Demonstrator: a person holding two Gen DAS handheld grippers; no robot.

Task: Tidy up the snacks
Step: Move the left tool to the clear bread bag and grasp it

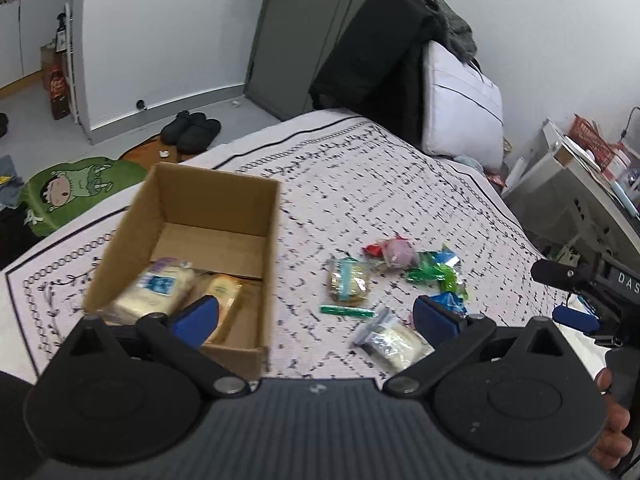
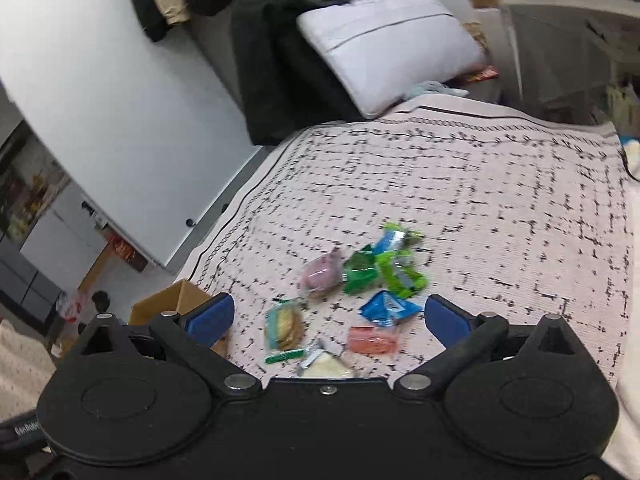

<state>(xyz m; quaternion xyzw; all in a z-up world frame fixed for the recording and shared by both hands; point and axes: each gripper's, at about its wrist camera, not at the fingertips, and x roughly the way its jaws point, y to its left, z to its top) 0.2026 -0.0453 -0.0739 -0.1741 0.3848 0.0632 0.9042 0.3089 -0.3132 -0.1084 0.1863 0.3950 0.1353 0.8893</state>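
Observation:
An open cardboard box (image 1: 224,200) sits on the patterned bed cover (image 1: 360,168) and holds two wrapped bread packs (image 1: 156,292). Loose snacks lie to its right: a cookie pack (image 1: 348,284), a green stick (image 1: 346,311), a white sandwich pack (image 1: 394,340), a pink snack (image 1: 398,251) and green and blue wrappers (image 1: 436,270). My left gripper (image 1: 316,318) is open and empty, above the box's right wall. My right gripper (image 2: 328,320) is open and empty, above the cookie pack (image 2: 284,326), an orange pack (image 2: 372,340) and a blue wrapper (image 2: 390,308). The box corner (image 2: 168,304) shows at its left.
A white pillow (image 1: 460,100) and dark clothes (image 1: 376,48) lie at the head of the bed. A cluttered white desk (image 1: 580,168) stands to the right. Slippers (image 1: 192,130) and a green mat (image 1: 76,188) lie on the floor beyond the box.

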